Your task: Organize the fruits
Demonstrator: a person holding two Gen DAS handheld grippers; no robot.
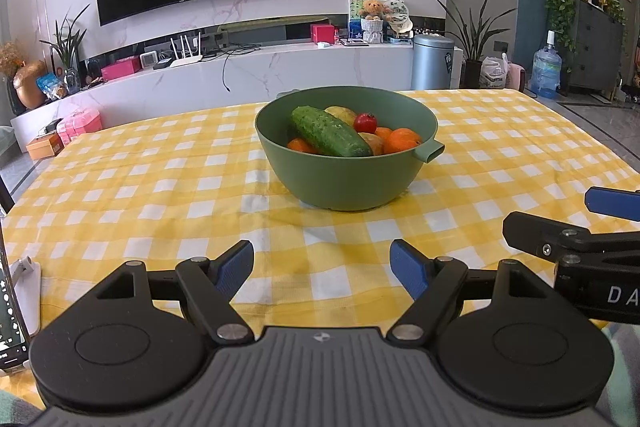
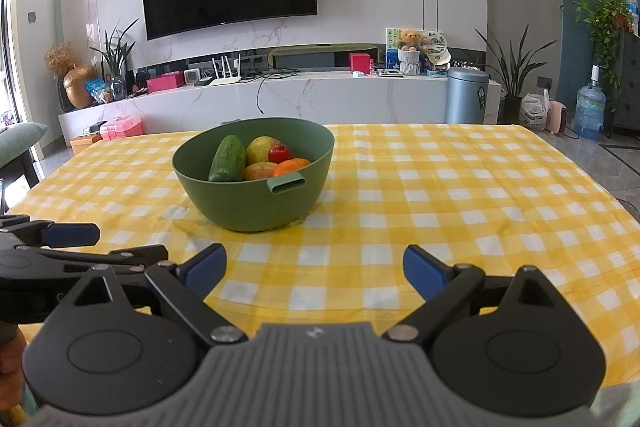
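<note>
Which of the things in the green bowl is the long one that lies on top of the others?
The cucumber: dark green and long, lying aslant over the round oranges; the small red tomato sits behind it.

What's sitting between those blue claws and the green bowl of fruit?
Nothing: only bare yellow checked tablecloth lies between each open gripper, left and right, and the green bowl, in both wrist views.

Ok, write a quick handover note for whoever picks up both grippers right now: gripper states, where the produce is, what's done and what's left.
Left gripper: open, empty, low over the yellow checked tablecloth.
Right gripper: open, empty, beside the left one.
Round green plastic bowl sits mid-table, ahead of both. It holds a bumpy green cucumber on top, a small red tomato, oranges and yellow-green mangoes.
Done: nothing visibly sorted; no produce lies on the cloth.
Left: the whole sorting job.
</note>
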